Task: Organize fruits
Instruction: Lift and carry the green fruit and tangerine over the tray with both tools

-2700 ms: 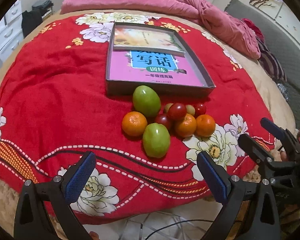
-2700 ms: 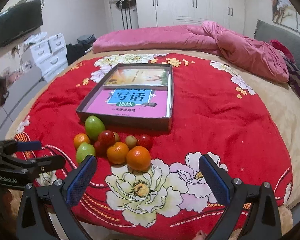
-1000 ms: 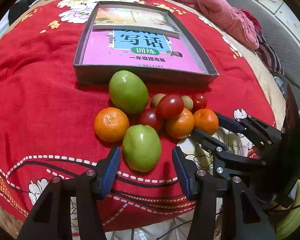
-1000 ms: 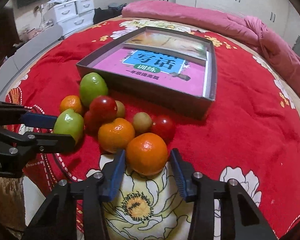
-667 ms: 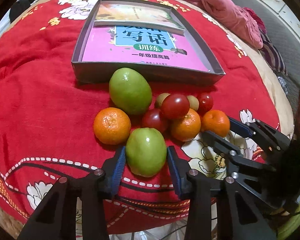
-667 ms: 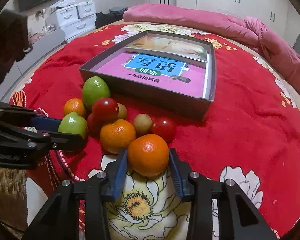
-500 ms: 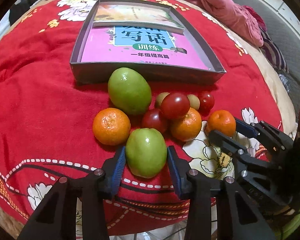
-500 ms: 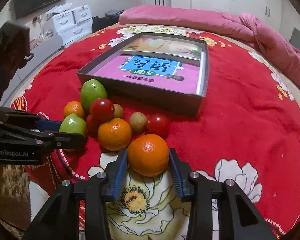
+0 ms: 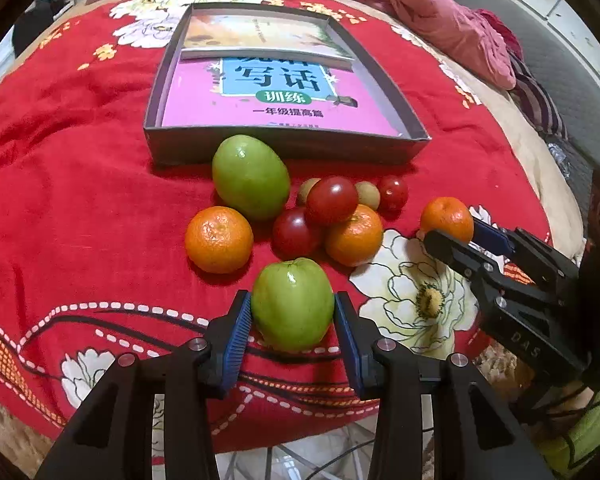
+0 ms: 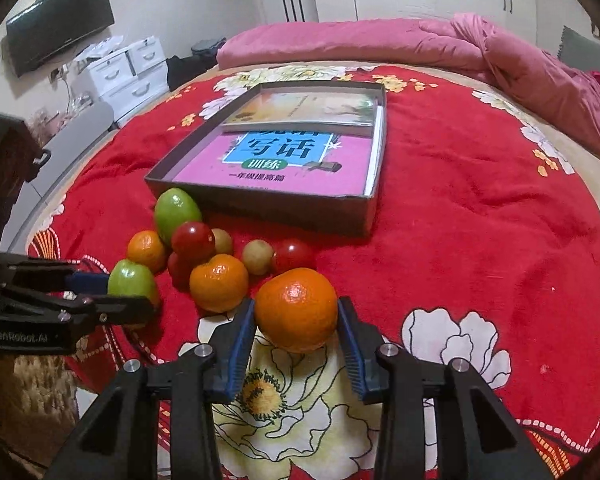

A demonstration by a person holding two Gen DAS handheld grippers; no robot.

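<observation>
- My left gripper (image 9: 293, 316) is pinching the green fruit (image 9: 292, 304) at its widest part; both blue pads touch its sides.
- My right gripper (image 10: 296, 320) is closed around the orange (image 10: 296, 309) in the same way, one pad on each side, at the near edge of the pile.
- Both fruits are above the red blanket (image 9: 80, 184), in front of the grey box (image 9: 416, 136). I cannot tell if they are lifted or touching the cloth.
- The other fruits lie together between me and the box: a second green fruit (image 9: 251, 177) close against the box wall, two oranges, red tomatoes (image 9: 332, 200) and two small brownish fruits.
- I judge the green fruit is firm and its skin is smooth and shiny, so it may slip if I squeeze too little.
- The orange is softer, I think. Its peel gives some grip, but strong pressure can bruise it.
- Both are round and quite light, so holding them across the middle is the safest.
- The box has a pink book (image 10: 284, 160) on its floor; a fruit put on it may roll.
</observation>
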